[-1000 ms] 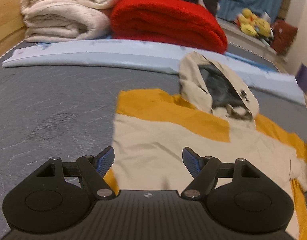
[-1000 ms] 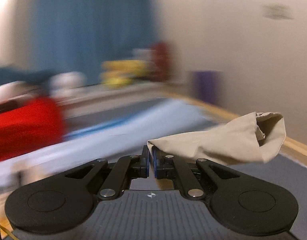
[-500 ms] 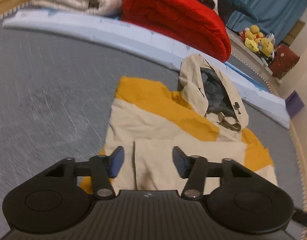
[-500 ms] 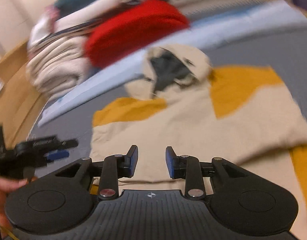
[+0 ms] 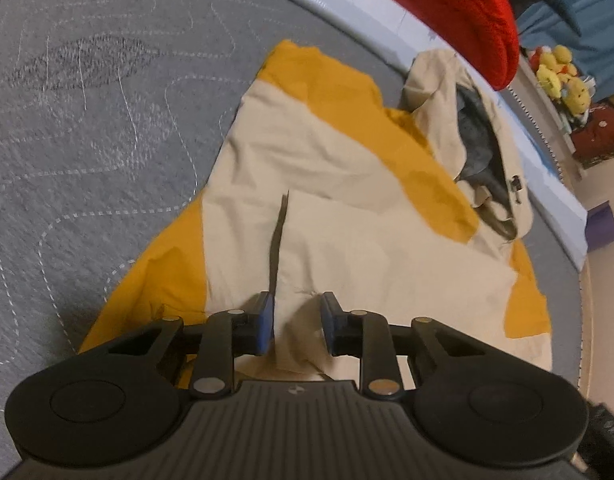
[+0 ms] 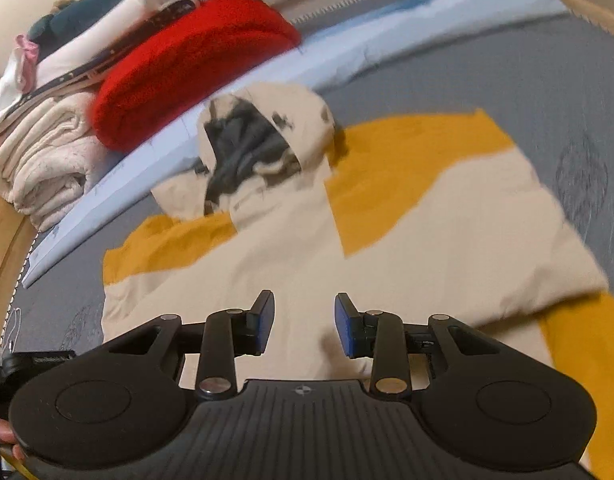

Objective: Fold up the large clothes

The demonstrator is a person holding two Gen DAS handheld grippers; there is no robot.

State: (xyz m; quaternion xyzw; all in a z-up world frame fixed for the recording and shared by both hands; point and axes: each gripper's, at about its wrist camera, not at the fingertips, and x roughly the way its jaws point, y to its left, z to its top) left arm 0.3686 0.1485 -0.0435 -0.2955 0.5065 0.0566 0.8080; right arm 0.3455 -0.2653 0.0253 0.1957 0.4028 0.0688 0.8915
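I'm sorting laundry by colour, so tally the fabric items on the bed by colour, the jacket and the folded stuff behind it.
Beige and yellow: 1, the hooded jacket spread on the grey mattress
Red: 1, the folded red blanket
Cream: 1, the folded cream blanket
Light blue: 1, the light blue sheet
Total: 4. The pile's upper items are too cluttered to count.

Matt woven cloth jacket point(image 5: 347, 240) (creased) on quilted grey mattress point(image 5: 87, 140)
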